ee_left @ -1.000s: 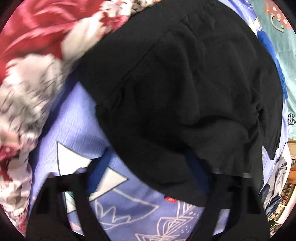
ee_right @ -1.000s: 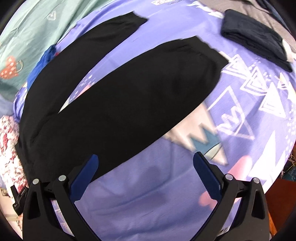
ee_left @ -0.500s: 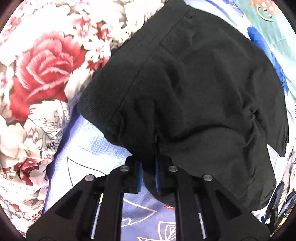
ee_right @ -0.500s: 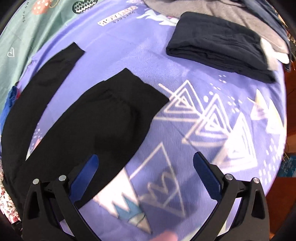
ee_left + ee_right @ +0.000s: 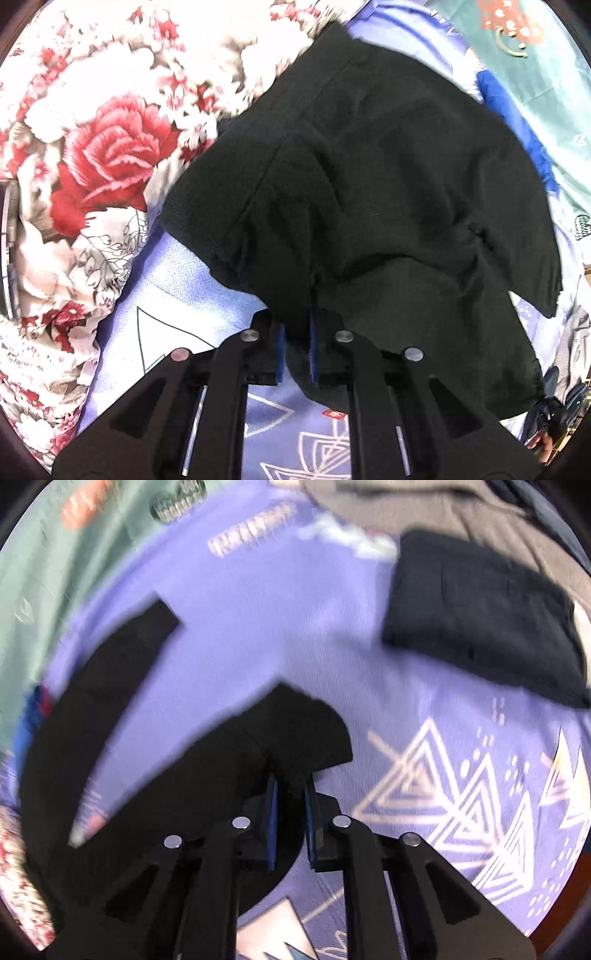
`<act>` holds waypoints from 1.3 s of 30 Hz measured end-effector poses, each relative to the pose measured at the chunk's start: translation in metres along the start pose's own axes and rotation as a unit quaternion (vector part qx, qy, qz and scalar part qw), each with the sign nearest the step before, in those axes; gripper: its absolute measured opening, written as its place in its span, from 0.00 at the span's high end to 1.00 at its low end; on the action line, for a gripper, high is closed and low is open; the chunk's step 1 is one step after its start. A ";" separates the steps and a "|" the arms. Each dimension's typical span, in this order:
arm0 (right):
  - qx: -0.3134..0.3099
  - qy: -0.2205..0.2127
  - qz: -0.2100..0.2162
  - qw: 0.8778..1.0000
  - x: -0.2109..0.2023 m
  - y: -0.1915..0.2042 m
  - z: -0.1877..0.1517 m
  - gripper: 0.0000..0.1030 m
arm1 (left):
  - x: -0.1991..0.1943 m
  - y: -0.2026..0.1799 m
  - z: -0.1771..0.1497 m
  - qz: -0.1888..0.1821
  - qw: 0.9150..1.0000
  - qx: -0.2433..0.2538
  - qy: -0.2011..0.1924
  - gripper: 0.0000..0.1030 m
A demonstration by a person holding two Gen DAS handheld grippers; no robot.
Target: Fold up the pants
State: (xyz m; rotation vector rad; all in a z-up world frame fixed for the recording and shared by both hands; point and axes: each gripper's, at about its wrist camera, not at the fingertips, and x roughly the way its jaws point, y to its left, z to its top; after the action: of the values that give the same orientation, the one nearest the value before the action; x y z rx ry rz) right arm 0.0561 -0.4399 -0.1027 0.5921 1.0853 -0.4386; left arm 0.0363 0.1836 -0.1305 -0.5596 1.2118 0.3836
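Black pants [image 5: 388, 192] lie on a purple patterned bedsheet [image 5: 184, 280]. In the left wrist view my left gripper [image 5: 295, 332] is shut on the near edge of the pants' waist end, which is bunched and lifted. In the right wrist view my right gripper [image 5: 291, 794] is shut on the cuff of the nearer pant leg [image 5: 295, 731], which is raised off the sheet [image 5: 295, 635]. The other leg [image 5: 122, 653] lies flat to the left, its cuff pointing away.
A red-and-white floral blanket [image 5: 92, 166] lies left of the waist. A folded dark garment [image 5: 480, 616] lies at the far right on the sheet, with grey cloth [image 5: 424, 506] behind it. Teal fabric [image 5: 66, 554] lies along the far left.
My left gripper shut on the waist edge and lifted it slightly. My right gripper moved along the leg to its cuff and went from wide open to shut on it.
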 end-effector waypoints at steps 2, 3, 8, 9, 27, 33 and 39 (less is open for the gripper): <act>-0.013 -0.023 0.013 1.000 -0.022 0.000 0.015 0.89 | -0.018 0.000 -0.003 -0.017 1.000 -0.003 -0.008 0.91; -0.017 -0.032 0.017 0.999 -0.034 -0.004 0.019 0.89 | -0.030 -0.001 -0.003 -0.024 1.000 -0.004 -0.010 0.91; -0.045 -0.037 -0.013 0.998 -0.071 -0.029 0.026 0.89 | -0.051 0.001 -0.041 -0.026 1.000 0.003 -0.009 0.91; -0.049 -0.029 -0.019 0.998 -0.066 -0.036 0.027 0.89 | -0.051 0.004 -0.050 -0.025 1.000 -0.003 -0.001 0.91; -0.160 -0.037 0.040 0.986 -0.002 0.005 0.051 0.32 | -0.066 -0.011 -0.115 0.124 0.988 -0.031 -0.082 0.23; -0.108 0.015 0.112 0.988 0.070 0.080 0.084 0.32 | -0.023 -0.082 -0.132 0.100 0.990 0.038 -0.092 0.19; -0.121 0.017 0.092 0.988 0.100 0.126 0.091 0.36 | 0.013 -0.091 -0.139 0.110 0.992 0.047 -0.051 0.19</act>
State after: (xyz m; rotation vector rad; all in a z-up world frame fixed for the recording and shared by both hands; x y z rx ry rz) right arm 0.2349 -0.4061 -0.1340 0.4805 1.0860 -0.1330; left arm -0.0158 0.0276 -0.1591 -0.3226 1.1902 0.5327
